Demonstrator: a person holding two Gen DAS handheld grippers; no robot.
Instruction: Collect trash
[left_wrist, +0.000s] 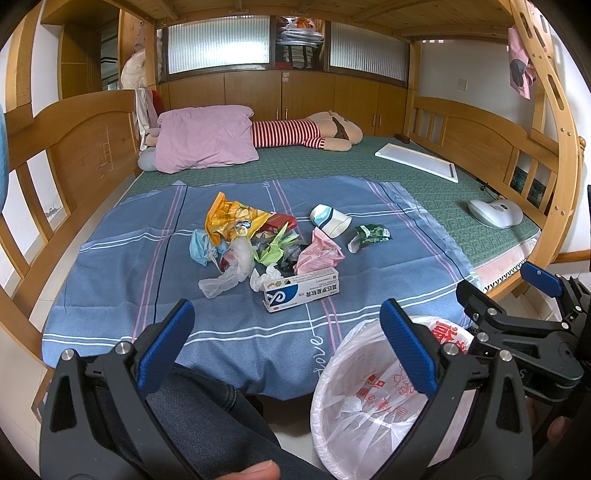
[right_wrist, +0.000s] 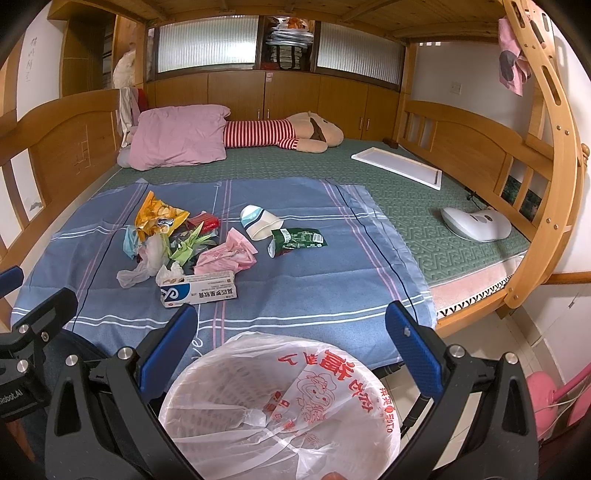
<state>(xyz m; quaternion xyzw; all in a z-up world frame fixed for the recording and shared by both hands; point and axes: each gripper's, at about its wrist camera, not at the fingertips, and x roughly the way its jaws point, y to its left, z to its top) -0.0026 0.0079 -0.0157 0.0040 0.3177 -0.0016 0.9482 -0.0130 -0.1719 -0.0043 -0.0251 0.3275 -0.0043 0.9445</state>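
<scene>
A pile of trash lies on the blue striped sheet (left_wrist: 122, 280): a white and blue box (left_wrist: 301, 291) (right_wrist: 198, 288), a yellow snack bag (left_wrist: 231, 218) (right_wrist: 157, 214), a pink wrapper (left_wrist: 319, 251) (right_wrist: 227, 254), a paper cup (left_wrist: 330, 219) (right_wrist: 260, 221), a green packet (left_wrist: 369, 236) (right_wrist: 297, 240) and clear plastic bags (left_wrist: 225, 273). A bin lined with a white printed bag (left_wrist: 369, 402) (right_wrist: 280, 406) stands on the floor at the bed's near edge. My left gripper (left_wrist: 288, 347) is open and empty in front of the pile. My right gripper (right_wrist: 291, 347) is open and empty above the bin.
A pink pillow (left_wrist: 205, 136) and a striped plush toy (left_wrist: 310, 131) lie at the far end of the bed. A white board (left_wrist: 417, 160) and a white handheld device (left_wrist: 495, 212) lie on the green mat at right. Wooden bed rails (left_wrist: 66, 147) flank both sides.
</scene>
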